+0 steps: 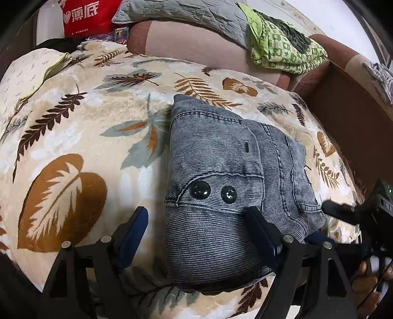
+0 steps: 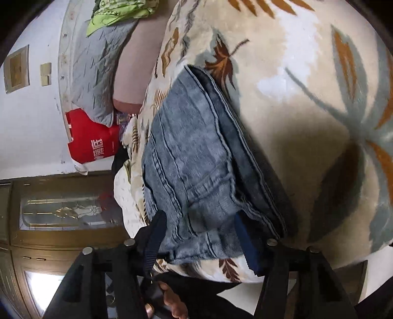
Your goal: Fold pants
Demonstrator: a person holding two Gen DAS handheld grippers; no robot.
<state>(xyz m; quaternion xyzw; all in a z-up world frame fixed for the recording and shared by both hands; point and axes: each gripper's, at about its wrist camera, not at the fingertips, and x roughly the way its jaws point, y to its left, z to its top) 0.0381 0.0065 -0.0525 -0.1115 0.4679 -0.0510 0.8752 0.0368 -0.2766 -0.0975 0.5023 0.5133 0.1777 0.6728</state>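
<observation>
Folded grey-blue jeans (image 1: 221,171) with two black buttons lie on a leaf-patterned blanket (image 1: 73,127). My left gripper (image 1: 196,220) is open over their near end: its right finger rests on the denim and its left finger stands over the blanket beside them. At the jeans' right edge, one black finger (image 1: 340,212) of my right gripper shows. In the right wrist view, my right gripper (image 2: 200,233) straddles the edge of the jeans (image 2: 191,152). One pad lies on top, the other is tucked beneath, and the fabric fills the gap.
At the back, a green patterned cloth (image 1: 282,44) and a grey quilted pillow (image 1: 176,12) lie on a brown cushion (image 1: 196,41). A red bag (image 1: 83,17) stands at the far left. A person's hand (image 1: 366,289) holds the right gripper. A wooden glazed door (image 2: 61,213) is beyond the bed.
</observation>
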